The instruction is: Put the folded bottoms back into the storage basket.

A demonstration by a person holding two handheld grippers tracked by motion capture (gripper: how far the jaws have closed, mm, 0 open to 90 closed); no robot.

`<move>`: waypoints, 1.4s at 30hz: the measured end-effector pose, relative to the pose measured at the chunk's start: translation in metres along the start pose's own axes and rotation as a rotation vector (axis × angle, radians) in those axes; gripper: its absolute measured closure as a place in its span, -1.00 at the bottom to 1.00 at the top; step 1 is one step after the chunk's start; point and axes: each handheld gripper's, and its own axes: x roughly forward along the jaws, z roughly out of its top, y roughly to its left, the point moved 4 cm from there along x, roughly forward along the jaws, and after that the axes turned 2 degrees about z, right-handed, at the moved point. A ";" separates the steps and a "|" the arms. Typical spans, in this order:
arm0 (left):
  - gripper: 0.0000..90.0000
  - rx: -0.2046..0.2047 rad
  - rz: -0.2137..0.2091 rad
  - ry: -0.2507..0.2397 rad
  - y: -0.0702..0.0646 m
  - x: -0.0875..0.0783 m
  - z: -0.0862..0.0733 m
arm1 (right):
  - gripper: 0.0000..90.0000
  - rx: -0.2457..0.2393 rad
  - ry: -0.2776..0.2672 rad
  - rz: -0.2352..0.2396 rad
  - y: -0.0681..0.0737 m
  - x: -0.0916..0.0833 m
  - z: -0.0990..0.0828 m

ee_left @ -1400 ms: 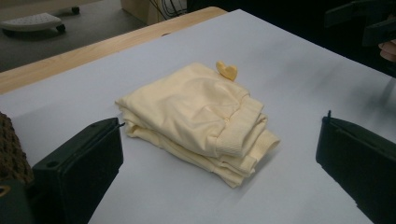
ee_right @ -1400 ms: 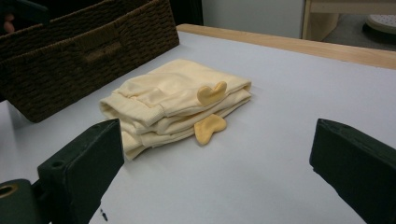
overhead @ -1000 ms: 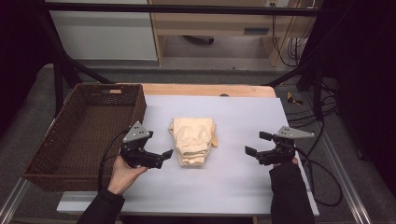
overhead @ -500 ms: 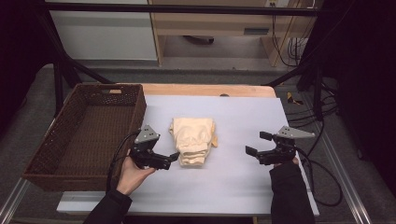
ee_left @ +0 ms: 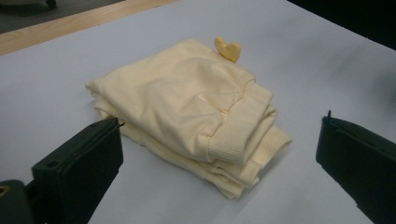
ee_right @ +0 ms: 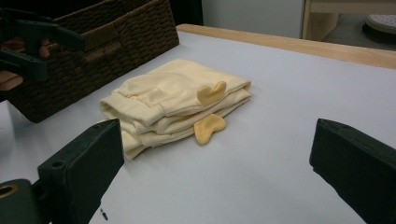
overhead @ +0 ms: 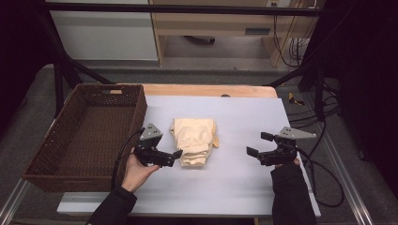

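On the middle of the tabletop (overhead: 234,187) lies a folded pile of soft yellow clothes (overhead: 193,140). It rests flat on the pale sheet, with the stretchy cuffs facing the person. Two small yellow heart-shaped bits (ee_right: 211,92) stick out from one side of the pile.

The left tongs (overhead: 174,155) sit just beside the near left corner of the clothes. Its jaws are wide open. In the left gripper view, one jaw is right up against the edge of the pile and the other jaw is well off to the side, over bare tabletop. I cannot tell if the near jaw touches the cloth. The tongs hold nothing.

The right tongs (overhead: 257,144) are well apart from the clothes, out on the right side of the tabletop. Its jaws are wide open too, and they hold nothing and touch nothing.

A brown woven basket (overhead: 47,154) stands at the left edge of the tabletop, near the left hand (overhead: 137,169).
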 end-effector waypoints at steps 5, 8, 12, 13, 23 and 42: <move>-0.99 -0.021 0.013 0.005 0.004 0.008 0.002 | -0.93 0.001 0.001 0.001 0.000 0.000 0.000; -0.99 -0.028 0.020 0.008 0.006 0.011 0.003 | -0.93 0.001 0.001 0.001 0.000 0.000 0.000; -0.99 -0.044 0.024 0.004 0.008 0.016 0.006 | -0.93 0.000 0.001 0.000 0.000 0.000 0.000; -0.99 -0.046 0.024 0.005 0.009 0.017 0.007 | -0.93 0.001 0.001 0.002 0.000 0.000 0.000; -0.99 -0.093 0.050 0.034 0.018 0.037 0.005 | -0.93 0.000 0.001 0.000 0.000 0.000 0.000; -0.91 -0.201 0.100 0.096 0.047 0.064 -0.005 | -0.93 0.001 0.004 0.000 0.000 0.001 0.000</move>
